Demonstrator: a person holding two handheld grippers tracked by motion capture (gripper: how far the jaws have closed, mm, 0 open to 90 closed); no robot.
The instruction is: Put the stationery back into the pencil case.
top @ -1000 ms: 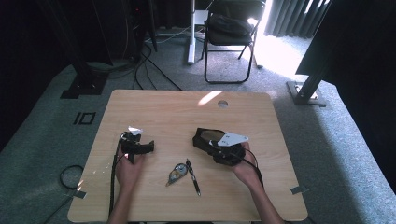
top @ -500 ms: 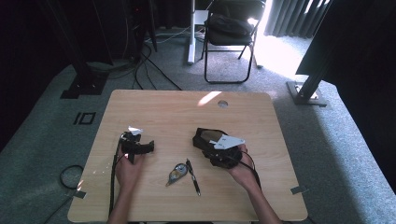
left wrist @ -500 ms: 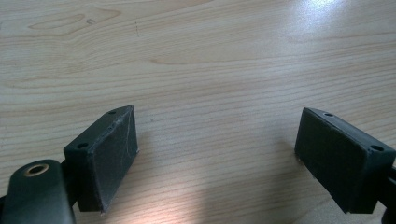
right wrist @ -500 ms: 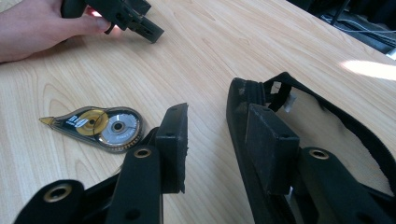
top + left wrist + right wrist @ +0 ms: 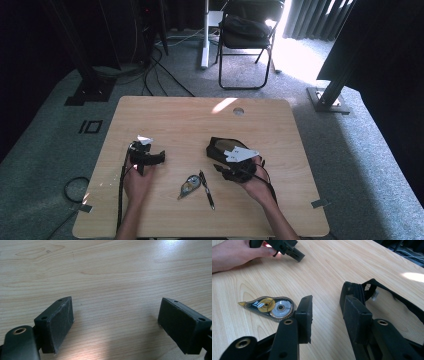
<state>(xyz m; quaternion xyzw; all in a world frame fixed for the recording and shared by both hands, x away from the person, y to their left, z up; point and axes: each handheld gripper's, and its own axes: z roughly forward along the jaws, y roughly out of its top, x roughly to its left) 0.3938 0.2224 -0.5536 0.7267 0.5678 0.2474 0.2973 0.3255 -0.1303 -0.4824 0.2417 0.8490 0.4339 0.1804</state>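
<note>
On the wooden table (image 5: 200, 115) lies a black pouch (image 5: 220, 146) with its mouth open. My right gripper (image 5: 222, 167) sits just in front of it. In the right gripper view the right gripper (image 5: 329, 315) is open, with bare wood between its pads, and its right pad stands beside the edge of the pouch (image 5: 353, 290). A clear correction tape dispenser (image 5: 189, 186) (image 5: 270, 306) and a black pen (image 5: 206, 189) lie between the hands. My left gripper (image 5: 157, 157) (image 5: 116, 322) rests wide open on bare wood.
The table has a small round hole (image 5: 238, 111) near its far edge. Beyond the table a folding chair (image 5: 245, 30) stands on the carpet, with cables (image 5: 160, 65) to its left and a metal stand base (image 5: 330, 100) at the right.
My right gripper has edged slightly to the left beside the pouch. The left gripper, the tape dispenser and the pen have stayed where they were.
</note>
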